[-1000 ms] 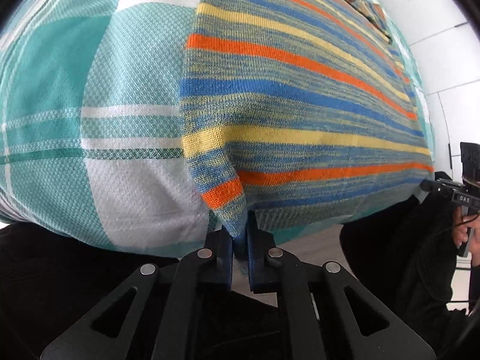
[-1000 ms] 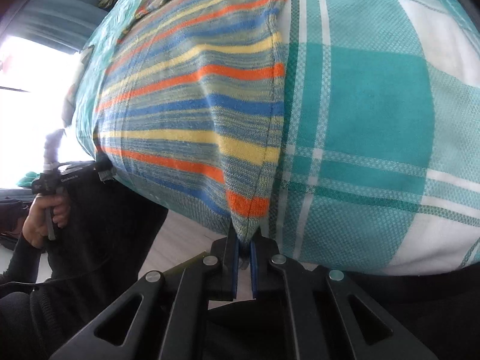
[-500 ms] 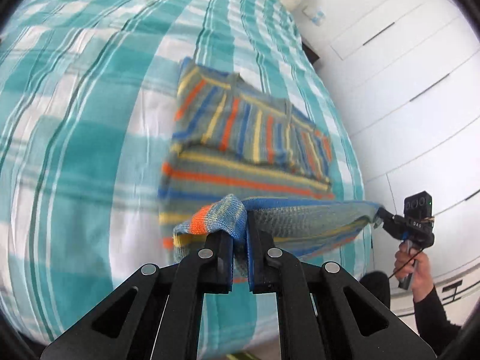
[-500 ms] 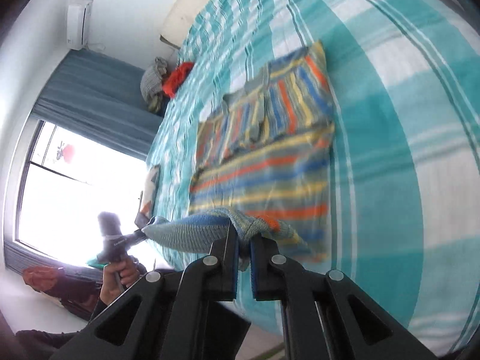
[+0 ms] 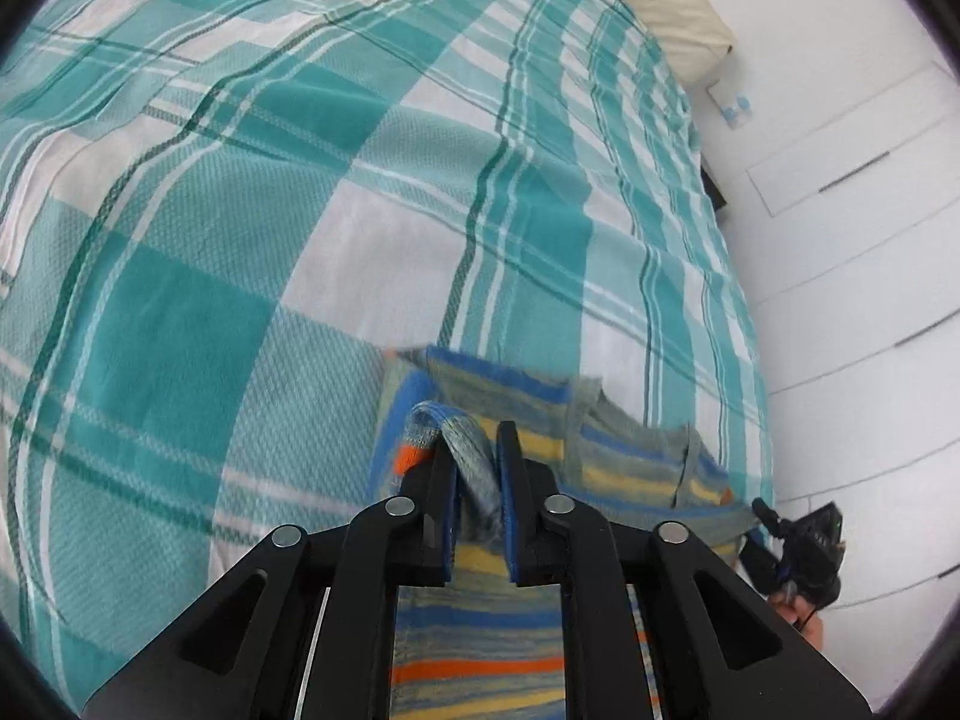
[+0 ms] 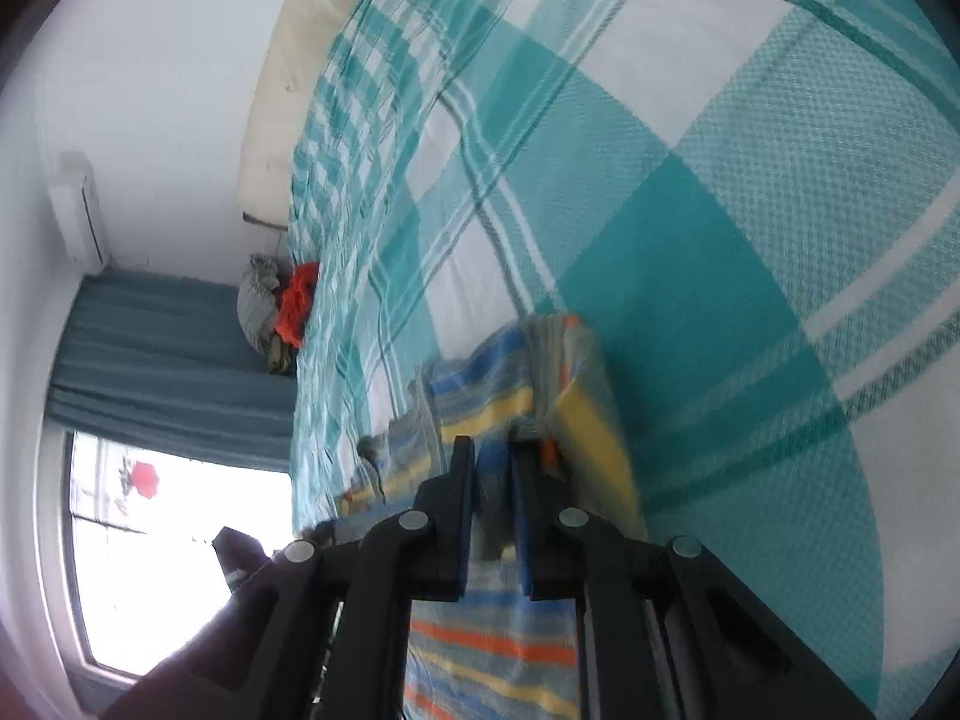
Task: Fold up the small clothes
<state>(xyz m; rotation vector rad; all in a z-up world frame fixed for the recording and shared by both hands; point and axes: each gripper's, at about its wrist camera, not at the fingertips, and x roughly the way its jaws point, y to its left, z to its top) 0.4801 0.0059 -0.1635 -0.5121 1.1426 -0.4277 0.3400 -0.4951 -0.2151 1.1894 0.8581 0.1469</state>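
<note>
Left gripper (image 5: 474, 450): jaws just parted a little, a corner of the striped blue, yellow and orange knitted sweater (image 5: 480, 666) loose between them.
Right gripper (image 6: 491, 468): likewise just parted, sweater (image 6: 498, 648) hem slack in the gap.
Sweater: folded over itself on the teal-and-white checked bedspread (image 5: 198, 312), near edge.
Far end: cream pillow (image 5: 654, 6).

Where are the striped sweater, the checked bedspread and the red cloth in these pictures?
striped sweater (image 5: 510, 381): left wrist view, its blue far edge.
checked bedspread (image 5: 180, 330): left wrist view, a teal square.
red cloth (image 6: 297, 300): right wrist view, its middle, at the bed's far side.
</note>
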